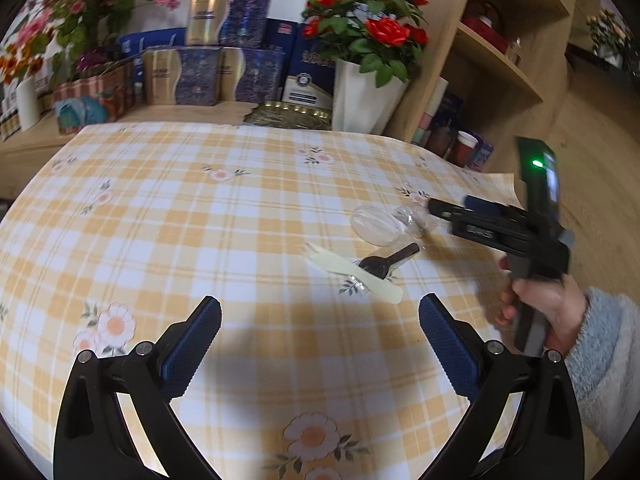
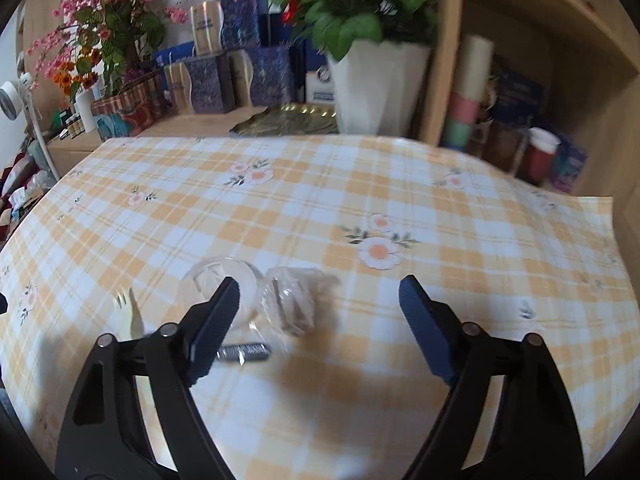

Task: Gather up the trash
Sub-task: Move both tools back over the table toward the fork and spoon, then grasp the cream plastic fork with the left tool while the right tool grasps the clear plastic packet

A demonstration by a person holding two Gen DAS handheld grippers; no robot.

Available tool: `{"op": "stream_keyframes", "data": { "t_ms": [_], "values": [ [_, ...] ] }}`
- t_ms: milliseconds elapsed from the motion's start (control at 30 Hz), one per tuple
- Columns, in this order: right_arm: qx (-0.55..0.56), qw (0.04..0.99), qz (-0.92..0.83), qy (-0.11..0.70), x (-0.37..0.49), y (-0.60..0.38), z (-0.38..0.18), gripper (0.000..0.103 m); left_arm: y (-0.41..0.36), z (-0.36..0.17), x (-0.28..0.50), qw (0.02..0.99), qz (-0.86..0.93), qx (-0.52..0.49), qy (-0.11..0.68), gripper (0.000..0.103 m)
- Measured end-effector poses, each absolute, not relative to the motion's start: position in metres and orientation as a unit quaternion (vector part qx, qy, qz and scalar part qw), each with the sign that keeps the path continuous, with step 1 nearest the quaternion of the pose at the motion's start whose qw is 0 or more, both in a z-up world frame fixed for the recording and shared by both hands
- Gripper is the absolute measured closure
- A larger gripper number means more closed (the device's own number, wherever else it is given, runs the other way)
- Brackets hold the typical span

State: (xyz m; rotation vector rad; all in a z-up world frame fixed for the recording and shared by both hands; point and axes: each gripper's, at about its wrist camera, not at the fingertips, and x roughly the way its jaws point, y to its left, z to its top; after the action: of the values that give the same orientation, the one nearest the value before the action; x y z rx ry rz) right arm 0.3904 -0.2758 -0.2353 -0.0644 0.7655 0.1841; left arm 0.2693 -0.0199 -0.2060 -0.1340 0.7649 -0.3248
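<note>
Trash lies on the yellow checked tablecloth (image 1: 200,216): a clear plastic lid (image 1: 375,225), a crumpled clear wrapper (image 1: 414,218), a black spoon (image 1: 386,263) and a pale plastic fork (image 1: 352,272). My left gripper (image 1: 320,336) is open and empty, just in front of the fork. My right gripper (image 2: 320,320) is open and empty; it also shows in the left wrist view (image 1: 444,210), with its tips by the wrapper. In the right wrist view the wrapper (image 2: 292,300) lies between the fingers, the lid (image 2: 218,280) and fork (image 2: 130,312) sit by the left finger.
A white pot of red roses (image 1: 362,96) and a gold tray (image 1: 288,116) stand at the table's far edge. Blue and gold boxes (image 1: 200,76) line the back. A wooden shelf unit (image 1: 500,60) stands at the right, cups (image 2: 540,156) on its lower level.
</note>
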Motion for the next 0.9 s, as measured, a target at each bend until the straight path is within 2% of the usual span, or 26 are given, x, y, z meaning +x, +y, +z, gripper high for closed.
{"op": "stream_keyframes", "data": {
  "t_ms": [167, 233, 267, 333, 367, 433, 567, 633, 733, 900],
  "values": [
    [-0.022, 0.895, 0.115, 0.430, 0.415, -0.270, -0.259, 0.036, -0.034, -0.210, 0.283, 0.906, -0.168, -0.049, 0.385, 0.012],
    [-0.014, 0.888, 0.124, 0.443, 0.417, -0.270, -0.264, 0.051, -0.040, -0.217, 0.291, 0.899, -0.172, -0.052, 0.399, 0.017],
    [-0.007, 0.885, 0.130, 0.447, 0.417, -0.270, -0.266, 0.068, -0.043, -0.221, 0.295, 0.895, -0.173, -0.056, 0.408, 0.019],
    [-0.004, 0.890, 0.135, 0.435, 0.410, -0.272, -0.264, 0.074, -0.048, -0.228, 0.303, 0.884, -0.178, -0.071, 0.427, 0.031],
    [-0.001, 0.893, 0.140, 0.427, 0.405, -0.272, -0.262, 0.077, -0.051, -0.232, 0.305, 0.879, -0.180, -0.077, 0.434, 0.034],
    [0.006, 0.905, 0.135, 0.403, 0.390, -0.277, -0.254, 0.078, -0.056, -0.237, 0.310, 0.872, -0.183, -0.089, 0.445, 0.042],
    [0.034, 0.916, 0.127, 0.379, 0.366, -0.291, -0.246, 0.079, -0.067, -0.247, 0.325, 0.861, -0.177, -0.104, 0.466, 0.048],
    [0.042, 0.922, 0.117, 0.366, 0.352, -0.298, -0.244, 0.079, -0.068, -0.251, 0.333, 0.855, -0.168, -0.118, 0.476, 0.058],
    [0.059, 0.924, 0.115, 0.359, 0.343, -0.305, -0.246, 0.079, -0.070, -0.259, 0.346, 0.845, -0.147, -0.140, 0.495, 0.067],
    [0.061, 0.926, 0.122, 0.352, 0.340, -0.304, -0.246, 0.079, -0.069, -0.262, 0.355, 0.843, -0.136, -0.165, 0.494, 0.070]
  ]
}}
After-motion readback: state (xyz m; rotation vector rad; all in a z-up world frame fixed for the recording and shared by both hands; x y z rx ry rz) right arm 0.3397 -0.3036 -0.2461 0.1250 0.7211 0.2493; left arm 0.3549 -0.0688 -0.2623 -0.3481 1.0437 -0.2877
